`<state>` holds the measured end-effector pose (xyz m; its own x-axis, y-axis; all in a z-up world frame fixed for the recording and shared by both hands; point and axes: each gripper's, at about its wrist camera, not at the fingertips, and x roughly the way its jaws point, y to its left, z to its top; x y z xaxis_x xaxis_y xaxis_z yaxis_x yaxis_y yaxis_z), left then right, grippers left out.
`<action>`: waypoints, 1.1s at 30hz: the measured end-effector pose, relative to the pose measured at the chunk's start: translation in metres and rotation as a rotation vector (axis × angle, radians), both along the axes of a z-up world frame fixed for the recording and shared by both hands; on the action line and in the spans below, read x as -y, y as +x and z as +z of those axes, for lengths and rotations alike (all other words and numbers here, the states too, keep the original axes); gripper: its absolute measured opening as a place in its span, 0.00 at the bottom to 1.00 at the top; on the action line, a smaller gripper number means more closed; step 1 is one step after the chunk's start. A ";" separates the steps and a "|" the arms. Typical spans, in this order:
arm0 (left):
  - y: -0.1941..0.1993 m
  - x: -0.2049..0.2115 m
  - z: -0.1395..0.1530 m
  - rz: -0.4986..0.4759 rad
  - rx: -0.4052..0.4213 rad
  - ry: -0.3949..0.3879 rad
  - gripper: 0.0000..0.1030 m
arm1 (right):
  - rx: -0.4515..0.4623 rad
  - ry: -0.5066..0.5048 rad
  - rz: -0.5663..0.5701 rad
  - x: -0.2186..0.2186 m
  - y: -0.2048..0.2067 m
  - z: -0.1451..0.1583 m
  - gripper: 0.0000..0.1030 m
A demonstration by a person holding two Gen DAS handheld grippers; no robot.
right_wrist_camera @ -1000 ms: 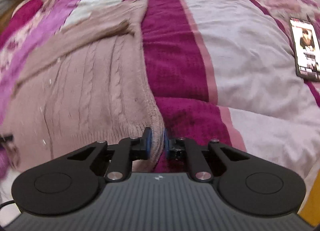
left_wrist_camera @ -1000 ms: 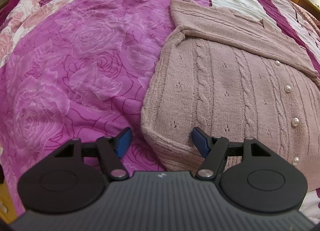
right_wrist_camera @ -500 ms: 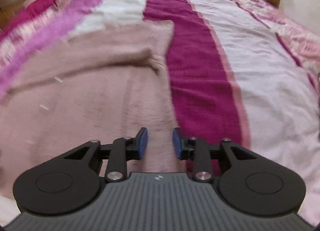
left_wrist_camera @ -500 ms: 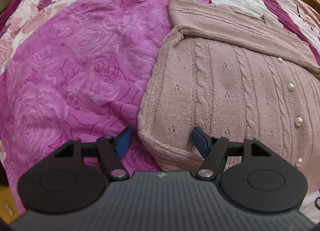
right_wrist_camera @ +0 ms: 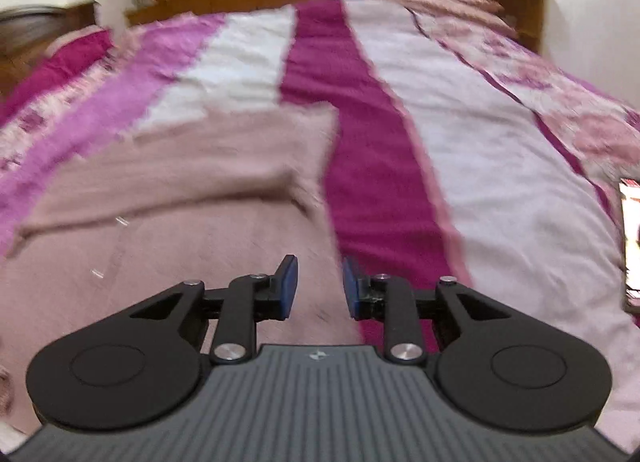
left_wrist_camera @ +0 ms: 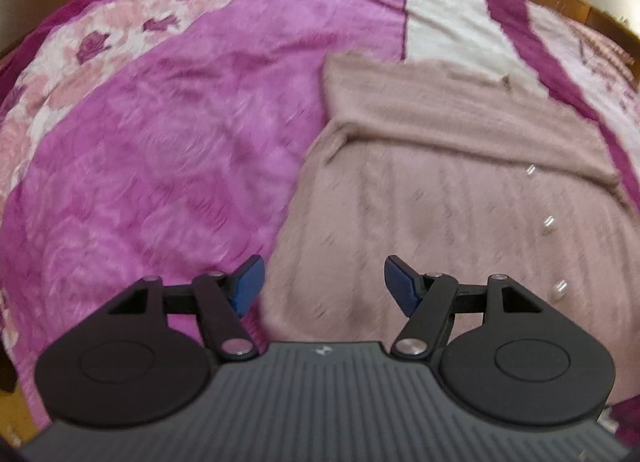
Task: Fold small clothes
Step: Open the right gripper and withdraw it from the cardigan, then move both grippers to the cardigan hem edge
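Since the knitted cardigan is soft, floppy and stretchy, I'd pinch its ribbed hem corners; my left tool and right tool gape empty, the right's jaws just parted.

1. I see a dusty-pink cable-knit cardigan lying flat on the bed, front up, with a row of pearl-like buttons down its right side in the left wrist view.
2. One sleeve is folded across the upper body, running slantwise.
3. In the right wrist view the cardigan fills the left half, blurred, its edge alongside a magenta stripe.
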<state>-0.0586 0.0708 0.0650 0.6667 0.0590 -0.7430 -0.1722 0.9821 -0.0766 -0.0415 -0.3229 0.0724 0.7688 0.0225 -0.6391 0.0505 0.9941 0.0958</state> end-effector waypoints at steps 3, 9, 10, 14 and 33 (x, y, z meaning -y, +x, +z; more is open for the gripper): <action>0.015 0.016 0.005 -0.046 0.015 -0.009 0.66 | -0.004 -0.018 0.061 -0.019 0.015 -0.003 0.30; 0.036 0.046 -0.007 -0.113 0.022 0.034 0.66 | -0.072 0.041 0.072 -0.018 0.048 -0.035 0.30; 0.037 0.046 -0.011 -0.112 0.010 0.030 0.66 | -0.082 0.045 0.043 -0.010 0.051 -0.040 0.30; 0.036 0.040 -0.025 -0.083 -0.028 0.040 0.66 | -0.069 0.071 -0.009 0.014 0.045 -0.039 0.30; 0.034 0.031 -0.036 -0.055 -0.054 0.060 0.66 | -0.128 -0.117 -0.064 0.011 0.067 -0.034 0.28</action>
